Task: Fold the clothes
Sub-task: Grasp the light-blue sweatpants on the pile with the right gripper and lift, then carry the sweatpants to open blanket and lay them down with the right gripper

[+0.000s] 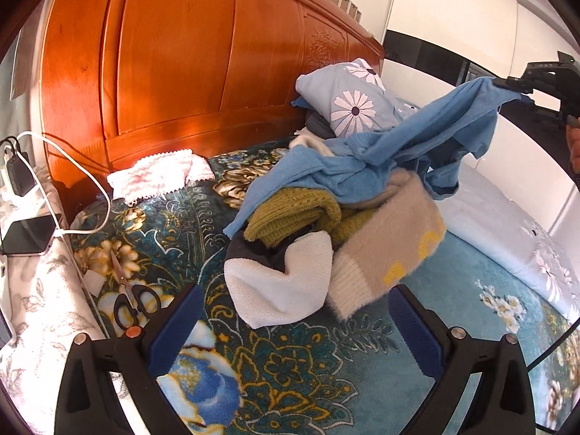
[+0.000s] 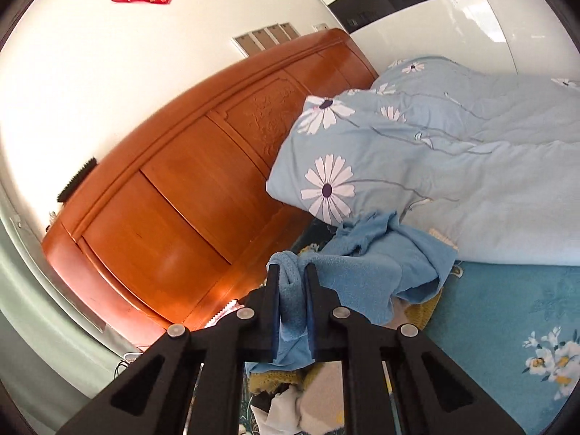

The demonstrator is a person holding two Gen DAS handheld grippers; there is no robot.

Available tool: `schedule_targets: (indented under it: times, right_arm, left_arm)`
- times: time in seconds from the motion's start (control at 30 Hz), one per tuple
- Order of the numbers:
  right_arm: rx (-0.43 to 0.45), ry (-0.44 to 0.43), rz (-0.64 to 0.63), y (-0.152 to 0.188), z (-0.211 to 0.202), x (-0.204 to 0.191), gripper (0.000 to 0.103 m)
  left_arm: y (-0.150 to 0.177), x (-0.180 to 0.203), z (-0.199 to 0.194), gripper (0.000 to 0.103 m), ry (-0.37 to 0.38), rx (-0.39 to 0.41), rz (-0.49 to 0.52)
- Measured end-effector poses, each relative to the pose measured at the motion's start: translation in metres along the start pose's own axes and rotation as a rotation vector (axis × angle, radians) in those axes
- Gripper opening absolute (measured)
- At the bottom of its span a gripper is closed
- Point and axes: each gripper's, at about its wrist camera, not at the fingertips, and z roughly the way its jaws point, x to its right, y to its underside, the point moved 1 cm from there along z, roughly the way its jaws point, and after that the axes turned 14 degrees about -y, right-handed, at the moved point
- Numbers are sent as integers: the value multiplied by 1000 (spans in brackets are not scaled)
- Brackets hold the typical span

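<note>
- My right gripper (image 2: 291,290) has its jaws pinching one edge of the blue top (image 2: 366,272), so I think I am lifting it off the pile to fold it first.
- From the left view, the blue top (image 1: 391,145) stretches up toward 2 o'clock, where the right gripper (image 1: 514,83) holds it. Its lower part lies on the pile of clothes (image 1: 326,239).
- My left gripper (image 1: 290,311) hangs low at 6 o'clock with its jaws spread wide and nothing in them. I think it waits to grab another edge.
- The blue top looks soft, fuzzy and crumpled.
- The pile sits on the bed (image 1: 297,362), with a green knit (image 1: 290,214) and a white cloth (image 1: 275,282) in it.
- Scissors (image 1: 130,290) lie at 8 o'clock.
</note>
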Motion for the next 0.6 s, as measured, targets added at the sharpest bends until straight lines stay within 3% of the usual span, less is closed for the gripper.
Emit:
schedule_targets:
  times: [0.13,0.3,0.6]
  right_arm:
    - [42,7,-23,-3,-75,-6,12]
    - [92,76,-59,9,-177,-6,12]
    - [254,330,-73,37,-372,11,12]
  left_arm:
    - [-5,21,-30,103,39,28,31]
    - [-1,65,-66,103,114,57,105]
    - [50,180,-122,103,279,37,288]
